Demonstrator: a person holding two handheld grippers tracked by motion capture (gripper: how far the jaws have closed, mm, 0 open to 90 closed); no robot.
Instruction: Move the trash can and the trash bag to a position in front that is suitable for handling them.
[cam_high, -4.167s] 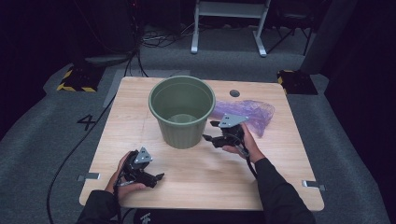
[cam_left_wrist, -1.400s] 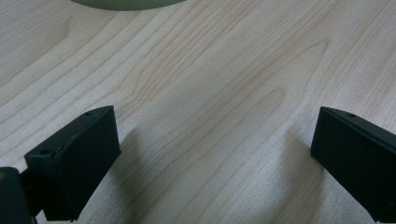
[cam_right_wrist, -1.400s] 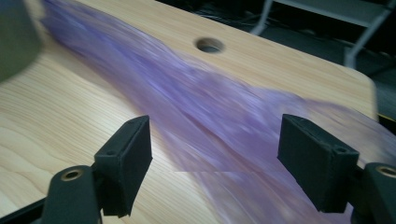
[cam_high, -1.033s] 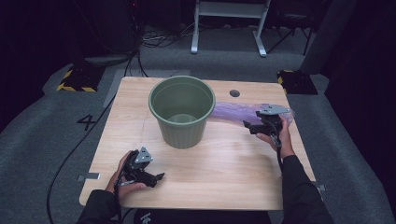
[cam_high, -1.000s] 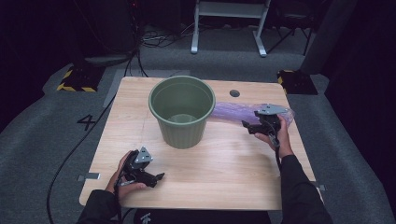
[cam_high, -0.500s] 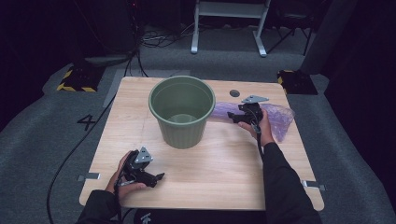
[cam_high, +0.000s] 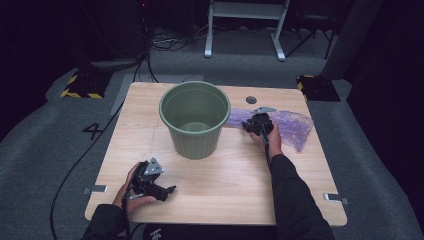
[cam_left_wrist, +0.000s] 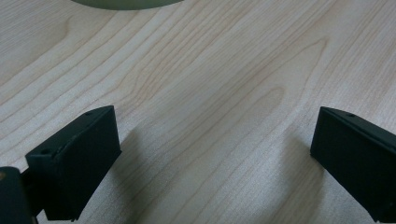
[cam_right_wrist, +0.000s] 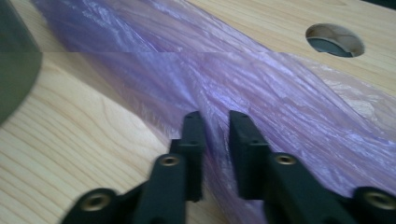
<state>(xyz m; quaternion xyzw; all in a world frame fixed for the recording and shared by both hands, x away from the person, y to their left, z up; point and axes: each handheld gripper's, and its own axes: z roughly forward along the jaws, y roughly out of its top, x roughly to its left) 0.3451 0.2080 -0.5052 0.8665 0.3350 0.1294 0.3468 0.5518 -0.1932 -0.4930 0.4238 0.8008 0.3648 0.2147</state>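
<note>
A thin purple plastic bag (cam_high: 295, 125) lies flat on the wooden table (cam_high: 240, 190), to the right of a green bin (cam_high: 195, 117). My right gripper (cam_high: 249, 126) rests on the bag's left part, close to the bin. Its jaws have just been closing, and in the right gripper view (cam_right_wrist: 215, 126) they pinch a raised fold of the bag (cam_right_wrist: 280, 93) between them. My left gripper (cam_high: 167, 190) lies near the table's front left. In the left gripper view (cam_left_wrist: 215, 154) its jaws stand wide open over bare wood.
The bin stands upright in the table's middle, and its wall shows at the left edge of the right gripper view (cam_right_wrist: 16, 70). A round cable hole (cam_high: 251, 99) lies just behind the bag. Dark carpet, cables and a stand's legs surround the table.
My right gripper has moved left along the bag from its right end toward the bin, and dropped onto it. My left gripper has stayed put.
</note>
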